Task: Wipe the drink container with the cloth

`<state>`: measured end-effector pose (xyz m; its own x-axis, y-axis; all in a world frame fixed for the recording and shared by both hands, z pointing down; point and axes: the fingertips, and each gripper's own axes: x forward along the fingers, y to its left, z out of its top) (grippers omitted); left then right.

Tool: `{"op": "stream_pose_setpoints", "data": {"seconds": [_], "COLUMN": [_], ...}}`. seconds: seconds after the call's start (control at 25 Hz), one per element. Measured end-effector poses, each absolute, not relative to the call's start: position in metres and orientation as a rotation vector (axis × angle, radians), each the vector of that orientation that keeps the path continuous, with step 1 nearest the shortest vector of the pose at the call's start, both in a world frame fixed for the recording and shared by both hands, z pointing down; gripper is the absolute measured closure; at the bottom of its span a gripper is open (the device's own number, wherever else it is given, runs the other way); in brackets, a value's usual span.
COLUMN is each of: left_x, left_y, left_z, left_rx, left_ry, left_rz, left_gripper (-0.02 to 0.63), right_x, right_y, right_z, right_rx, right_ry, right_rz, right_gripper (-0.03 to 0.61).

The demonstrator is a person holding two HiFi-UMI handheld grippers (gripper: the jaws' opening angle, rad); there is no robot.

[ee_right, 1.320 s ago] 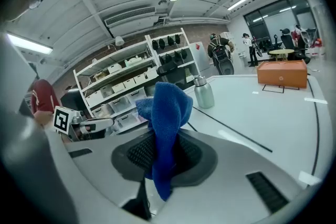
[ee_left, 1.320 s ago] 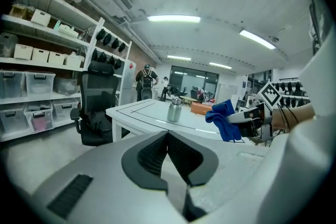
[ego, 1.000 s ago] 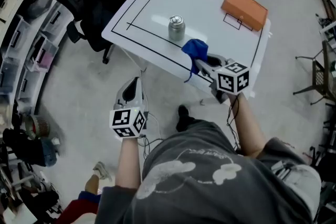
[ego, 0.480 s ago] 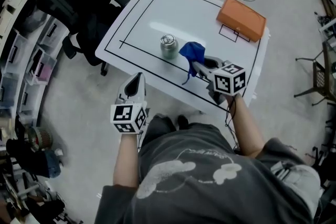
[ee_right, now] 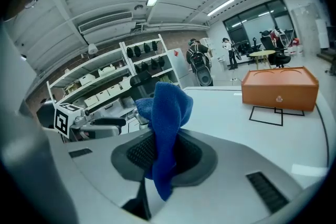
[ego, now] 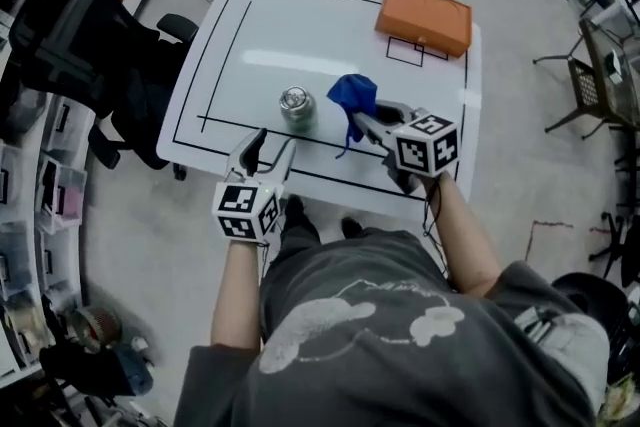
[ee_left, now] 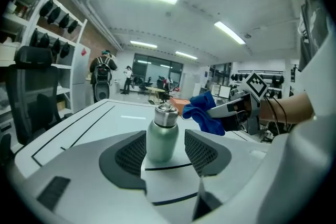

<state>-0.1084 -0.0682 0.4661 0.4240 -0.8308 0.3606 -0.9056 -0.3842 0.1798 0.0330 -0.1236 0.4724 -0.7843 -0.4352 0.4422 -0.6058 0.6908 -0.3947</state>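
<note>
My left tool (ego: 268,148) is opening, the flask (ego: 295,105) at frame centre seemingly just beyond its jaws; my right tool (ego: 365,122) clamps the cloth (ego: 352,93).

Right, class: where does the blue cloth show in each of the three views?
Head view: blue cloth near centre, right of the metal flask.
Left gripper view: blue cloth right of centre, beyond the metal flask.
Right gripper view: blue cloth dead centre, clamped between the jaws.
Shared landmark: the orange box.
</note>
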Motion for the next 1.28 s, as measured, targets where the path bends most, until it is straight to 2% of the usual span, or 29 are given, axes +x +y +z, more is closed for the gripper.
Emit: {"op": "stream_pose_setpoints", "data": {"seconds": [0.32,0.44,1.0,1.28], "left_x": [-0.093,-0.083,-0.063,-0.062], "left_y": [-0.112,-0.123,-0.134,-0.133], "left_z": [0.472,0.478,0.492,0.495], "left_rx": [2.489,2.55,2.762,2.825], "left_ry": [-1.247,-1.128,-0.691,-0.563], "left_rz": [0.386,0.433,0.56,0.557], "left_gripper": [0.308,0.291,0.291,0.296], "right_x": [0.044,0.04,-0.023,-0.026], "right_y": [-0.137,-0.137,-0.144,-0.146], "right_z": [0.475,0.48,0.483,0.492], "right_rx": [1.021,1.033,1.016,1.087], "right_ry": [-2.526,-2.53,-2.515,-2.459], "right_rz": [0.834,0.867,0.866,0.957], "right_gripper": [0.509,0.511,0.511,0.514]}}
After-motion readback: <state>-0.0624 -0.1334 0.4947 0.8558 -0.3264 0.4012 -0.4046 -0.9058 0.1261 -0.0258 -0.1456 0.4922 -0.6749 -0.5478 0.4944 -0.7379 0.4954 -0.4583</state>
